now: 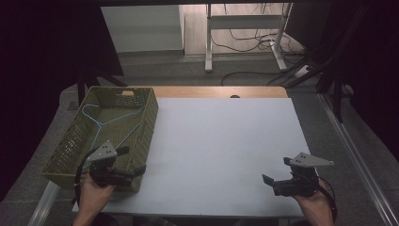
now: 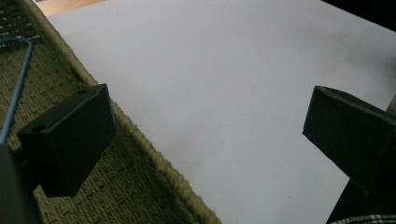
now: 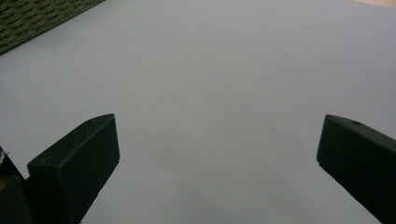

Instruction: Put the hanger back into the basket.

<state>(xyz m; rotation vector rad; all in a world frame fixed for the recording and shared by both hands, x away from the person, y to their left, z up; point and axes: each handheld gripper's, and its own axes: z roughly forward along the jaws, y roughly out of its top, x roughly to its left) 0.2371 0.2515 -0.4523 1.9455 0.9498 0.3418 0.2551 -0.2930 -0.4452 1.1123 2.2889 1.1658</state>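
Because the left hand-held gripper [image 1: 133, 161] hovers with its jaws spread wide and empty right over the near right corner of the woven basket [image 1: 68, 149], one jaw above the weave and the other out over the white counter [image 1: 221, 146], the likeliest slip, as I judge it, is a jaw catching the rim on the way down and shoving or tipping the basket instead of reaching into it. The right hand-held gripper [image 1: 277, 170], also wide open and holding nothing, rests well off to the side over bare counter, too far to steady the basket if it slides. Just ahead of the left jaws, inside the basket, lies the blue hanger [image 1: 110, 121]: a thin wire frame, flat on the basket floor, its hook toward the far left corner and one arm running back toward the gripper. Such slim wire lying flush on a rough weave looks hard to pinch; the jaws could close beside it, or lift one end and let it swing and snag the basket's wall.
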